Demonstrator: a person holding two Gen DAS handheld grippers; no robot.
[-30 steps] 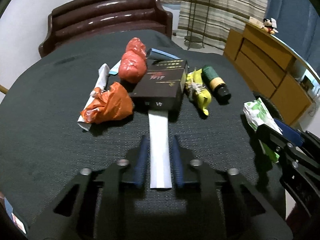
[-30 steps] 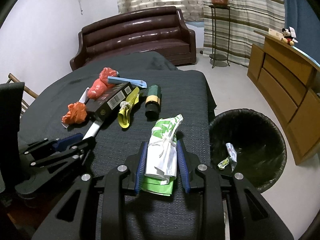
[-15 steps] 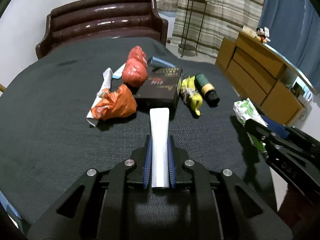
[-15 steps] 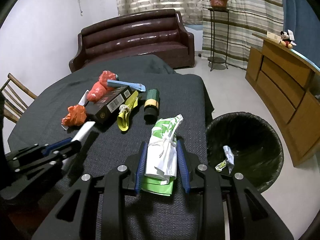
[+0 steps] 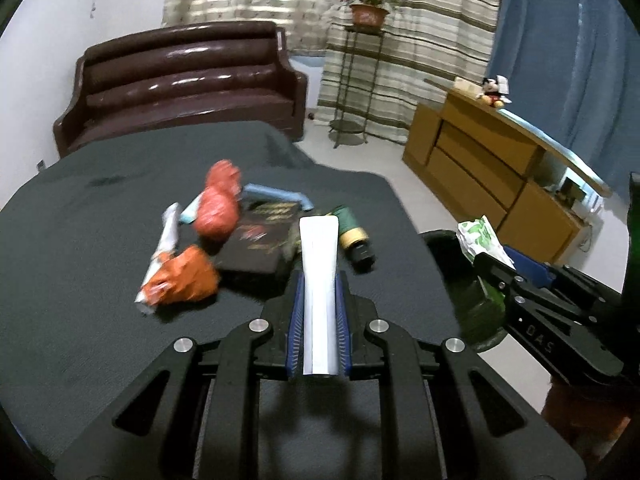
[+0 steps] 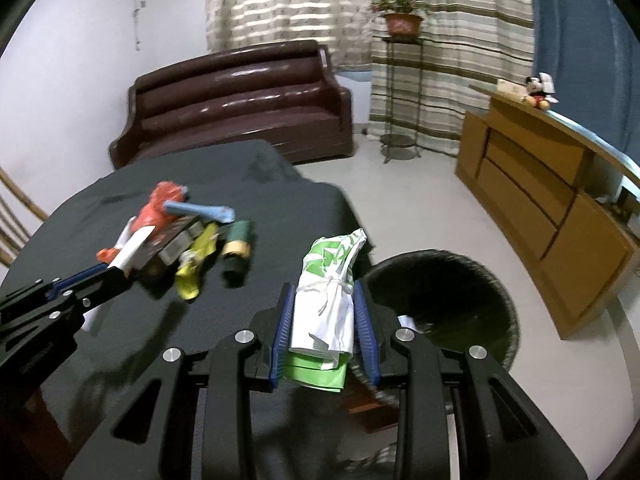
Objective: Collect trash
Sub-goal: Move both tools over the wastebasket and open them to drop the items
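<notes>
The left hand-held gripper (image 5: pixel 319 320) pinched a light, fairly stiff white paper strip (image 5: pixel 319 280) lengthwise above the bench (image 5: pixel 80 340). The right hand-held gripper (image 6: pixel 324 328) clenched a soft, crushable green-and-white bag (image 6: pixel 326 292) mid-body beside the black trash bin (image 6: pixel 508 312); both probably needed only gentle holds.

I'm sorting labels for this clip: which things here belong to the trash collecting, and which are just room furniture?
Job:
left gripper shut on white tube
right gripper shut on green-white bag
black bin
orange bag
black box
green bottle
yellow wrapper

Lying about:
sofa
potted plant
cabinet
</notes>
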